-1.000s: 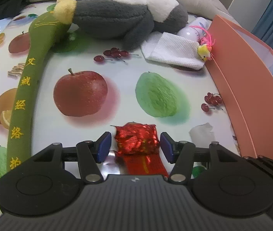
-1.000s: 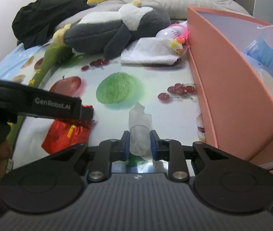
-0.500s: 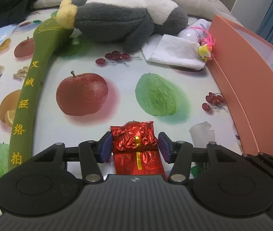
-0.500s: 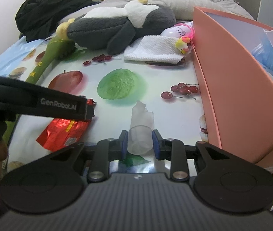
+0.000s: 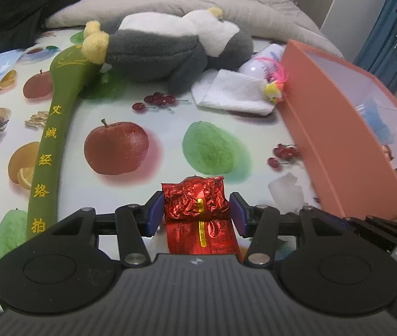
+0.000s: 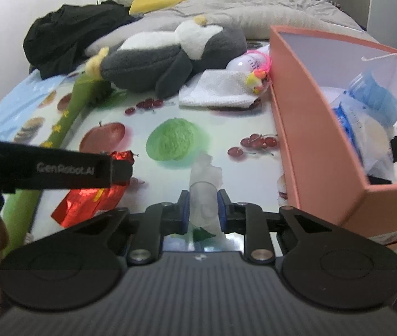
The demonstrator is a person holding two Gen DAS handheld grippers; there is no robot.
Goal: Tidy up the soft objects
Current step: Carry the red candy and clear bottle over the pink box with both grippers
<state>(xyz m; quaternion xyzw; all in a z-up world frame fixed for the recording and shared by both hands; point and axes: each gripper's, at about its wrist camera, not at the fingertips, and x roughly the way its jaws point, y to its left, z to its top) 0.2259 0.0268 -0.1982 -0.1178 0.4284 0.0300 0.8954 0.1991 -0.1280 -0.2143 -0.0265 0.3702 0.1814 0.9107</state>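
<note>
My left gripper (image 5: 195, 210) is shut on a crumpled red foil packet (image 5: 198, 204) and holds it just above the fruit-print cloth (image 5: 142, 106). The right wrist view shows the same packet (image 6: 86, 204) hanging under the left gripper's black fingers (image 6: 114, 168). My right gripper (image 6: 202, 207) has its jaws closing on a translucent white wrapper (image 6: 204, 173), and the blue pads press its sides. The wrapper (image 5: 285, 190) lies close to the open pink box (image 6: 310, 128) on the right, which holds several soft items.
A grey and white penguin plush (image 5: 164, 50) lies at the back. A long green plush stick (image 5: 50, 140) runs down the left. A folded white cloth (image 5: 232, 92) and a small yellow toy (image 5: 272, 89) sit by the box. A black garment (image 5: 16, 8) lies far left.
The left gripper's pads closed in on the red packet and lifted it off the cloth. The right gripper rose slightly with the wrapper, and more of the box's inside shows.
</note>
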